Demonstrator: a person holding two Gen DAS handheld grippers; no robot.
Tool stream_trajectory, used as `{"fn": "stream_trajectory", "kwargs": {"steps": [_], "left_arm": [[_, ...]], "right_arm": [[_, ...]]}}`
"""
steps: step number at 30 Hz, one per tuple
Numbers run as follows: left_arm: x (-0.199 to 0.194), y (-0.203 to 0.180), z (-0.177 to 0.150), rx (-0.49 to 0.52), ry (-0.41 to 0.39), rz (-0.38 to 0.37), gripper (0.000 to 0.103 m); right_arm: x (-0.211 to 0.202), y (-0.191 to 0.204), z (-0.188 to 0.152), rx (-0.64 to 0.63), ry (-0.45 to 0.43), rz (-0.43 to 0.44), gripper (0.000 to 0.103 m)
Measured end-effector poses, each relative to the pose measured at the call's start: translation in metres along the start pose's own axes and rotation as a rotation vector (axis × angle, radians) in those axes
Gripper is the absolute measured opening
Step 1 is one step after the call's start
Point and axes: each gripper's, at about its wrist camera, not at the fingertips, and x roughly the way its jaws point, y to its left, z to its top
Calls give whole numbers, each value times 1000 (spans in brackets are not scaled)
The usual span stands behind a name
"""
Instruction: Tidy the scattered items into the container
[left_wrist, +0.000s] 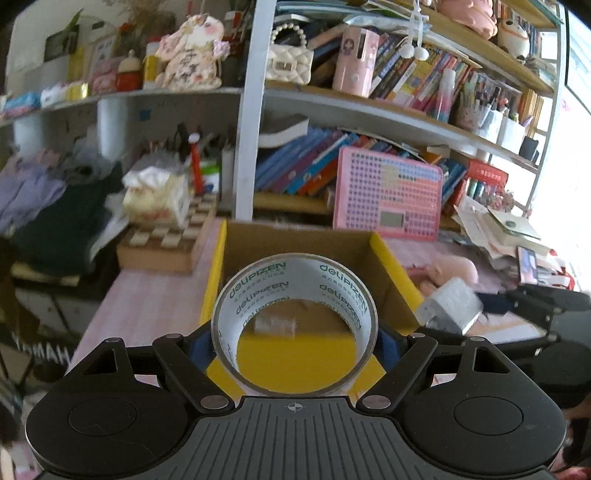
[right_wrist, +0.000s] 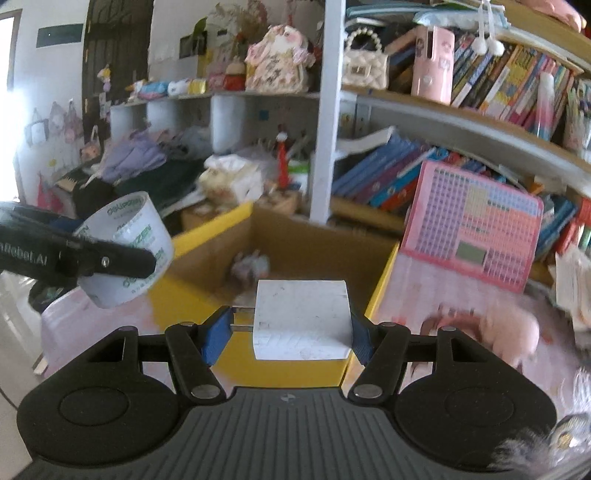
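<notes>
Left wrist: tape roll (left_wrist: 294, 321) above box rim (left_wrist: 395, 266).

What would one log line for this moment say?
left gripper: holding tape roll | right gripper: holding white block | both above yellow box | nothing released yet

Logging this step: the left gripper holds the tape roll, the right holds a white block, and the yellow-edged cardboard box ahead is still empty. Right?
Not quite: the cardboard box is not empty. The right wrist view shows a small blurred item on its floor. The rest stands: the left gripper holds the tape roll, the right gripper the white block.
</notes>
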Motion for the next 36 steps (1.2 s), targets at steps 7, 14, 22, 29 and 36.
{"fn": "stream_trajectory", "kwargs": {"steps": [7,14,22,29,36], "left_arm": [[71,-8,24,101,92,9,85],[137,-24,16,173,259,0,85],[163,-32,1,147,361,-19,85],[170,-26,-2,146,394,4,85],[177,-20,-2,105,414,2,85]], "right_arm": [[66,-48,61,191,4,112,63],[166,-65,77,411,211,200,63],[242,-52,66,394,447,234,63],[266,-53,57,404,501,206,63],[280,-53,53,355,529,133,64]]}}
